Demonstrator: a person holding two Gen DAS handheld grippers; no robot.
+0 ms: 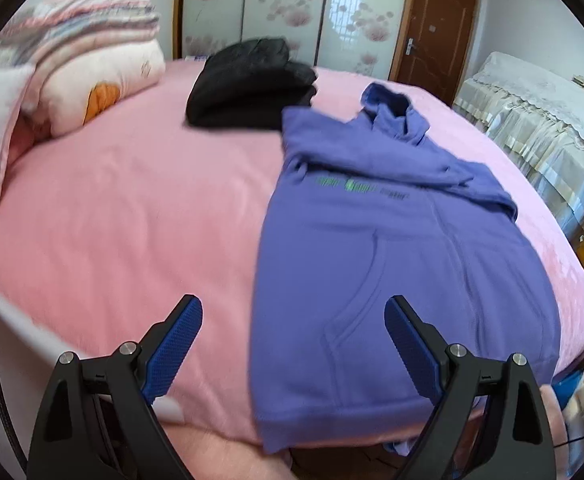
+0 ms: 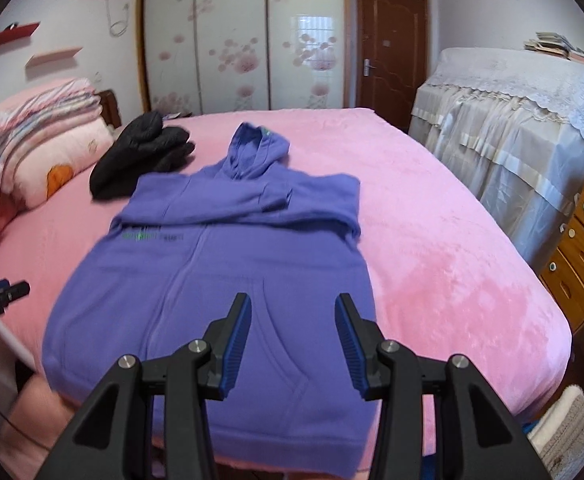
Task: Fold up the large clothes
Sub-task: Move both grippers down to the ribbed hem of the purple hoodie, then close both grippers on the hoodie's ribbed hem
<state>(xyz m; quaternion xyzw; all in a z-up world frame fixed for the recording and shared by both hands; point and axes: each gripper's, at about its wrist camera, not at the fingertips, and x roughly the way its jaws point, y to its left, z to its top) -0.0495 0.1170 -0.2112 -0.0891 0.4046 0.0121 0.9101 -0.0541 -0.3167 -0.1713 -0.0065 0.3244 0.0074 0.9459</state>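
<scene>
Lying flat on the bed (image 2: 452, 240), the purple hoodie (image 2: 219, 280) sits beneath both spread, empty grippers (image 1: 294, 344) (image 2: 292, 340).

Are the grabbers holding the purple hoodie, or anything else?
Nothing is held. The left gripper and right gripper are both open and empty above the hoodie, which lies flat on the bed.

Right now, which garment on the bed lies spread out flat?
The purple hoodie, sleeves tucked across its chest; the black garment beyond it sits bundled in a folded heap.
</scene>
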